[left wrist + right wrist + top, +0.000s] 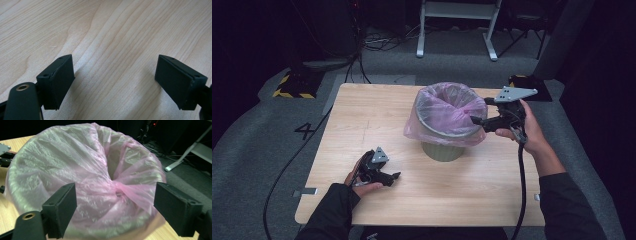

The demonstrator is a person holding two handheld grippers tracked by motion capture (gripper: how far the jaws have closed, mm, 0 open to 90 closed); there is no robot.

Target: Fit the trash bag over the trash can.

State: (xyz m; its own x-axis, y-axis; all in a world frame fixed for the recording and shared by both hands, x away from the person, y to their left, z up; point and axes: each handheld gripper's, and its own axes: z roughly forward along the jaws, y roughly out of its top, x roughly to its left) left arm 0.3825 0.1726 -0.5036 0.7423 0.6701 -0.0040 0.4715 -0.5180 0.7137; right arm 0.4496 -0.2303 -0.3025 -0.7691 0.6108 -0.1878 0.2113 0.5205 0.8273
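High view: a round grey bin (443, 145) stands on the wooden table (362, 115), slightly right of centre and toward the far edge. A pink plastic bag (447, 112) lines the bin; its edge is folded outward over the rim and hangs down the outer wall. The right gripper (475, 120) is held at the right side of the bin at rim height, jaws pointing left toward the liner. The tips sit at the bag's folded edge (contact cannot be determined from this angle). The left gripper (394, 176) lies low over the near left part of the table, well apart from the bin.

Left gripper view: both black jaws stand spread wide above bare wood grain of the table (112, 37), with nothing between them.

Right gripper view: the jaws are released and spread wide, one on each side of the near rim. The pink plastic bag (95, 175) lies beyond and between them, its film gathered into a twisted fold toward the centre of the opening. Neither pad presses on the film.
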